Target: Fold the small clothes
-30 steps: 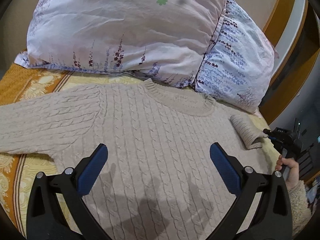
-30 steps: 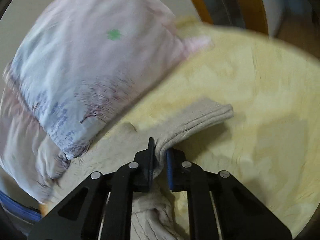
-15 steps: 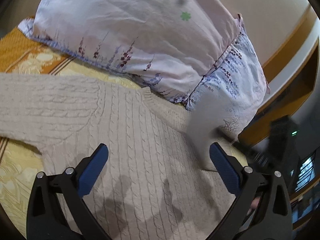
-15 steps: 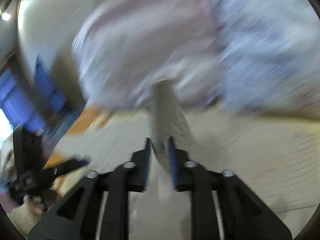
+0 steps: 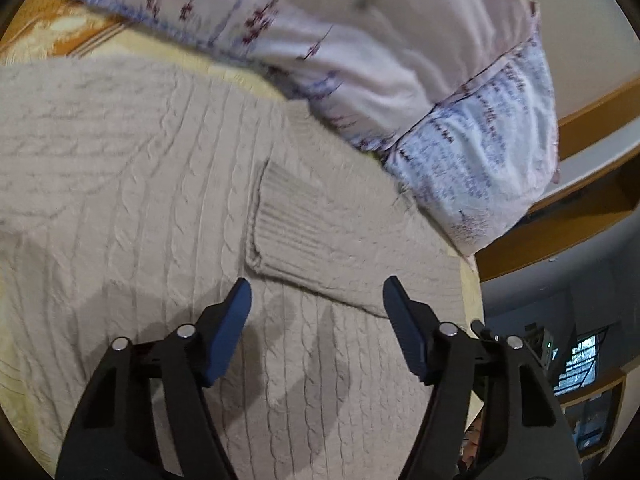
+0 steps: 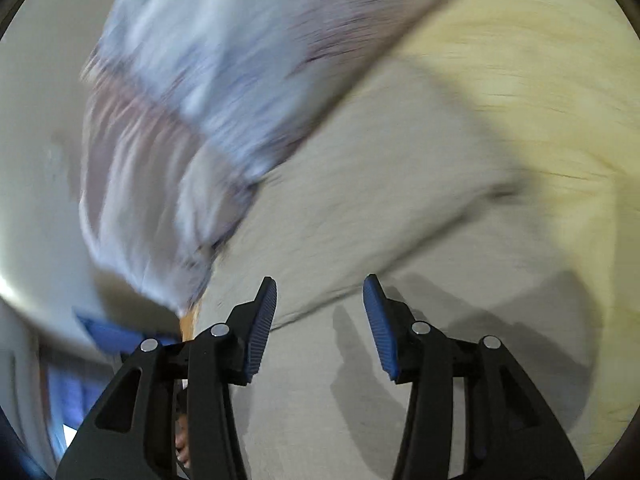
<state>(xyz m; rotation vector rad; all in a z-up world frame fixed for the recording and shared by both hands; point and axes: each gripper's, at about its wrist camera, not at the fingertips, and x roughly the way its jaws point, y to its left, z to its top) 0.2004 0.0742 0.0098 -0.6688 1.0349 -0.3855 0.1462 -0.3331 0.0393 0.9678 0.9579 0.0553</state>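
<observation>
A beige cable-knit sweater (image 5: 140, 200) lies flat on the bed. Its right sleeve (image 5: 320, 236) is folded across the chest, with the ribbed cuff pointing left. The other sleeve stretches out to the left. My left gripper (image 5: 316, 308) is open and empty, hovering just above the folded sleeve. My right gripper (image 6: 320, 296) is open and empty over the sweater (image 6: 360, 208), which is blurred by motion in the right wrist view.
Floral pillows (image 5: 360, 40) lie against the sweater's collar at the head of the bed. The yellow-and-orange bedspread (image 5: 72, 32) shows at the left. The wooden bed frame (image 5: 560, 216) and the bed's right edge are close on the right. Pillows (image 6: 224, 80) and bedspread (image 6: 520, 80) also show, blurred.
My right gripper carried the right sleeve across the sweater's chest, let it go and opened. My left gripper closed in toward the sweater and shifted right.
</observation>
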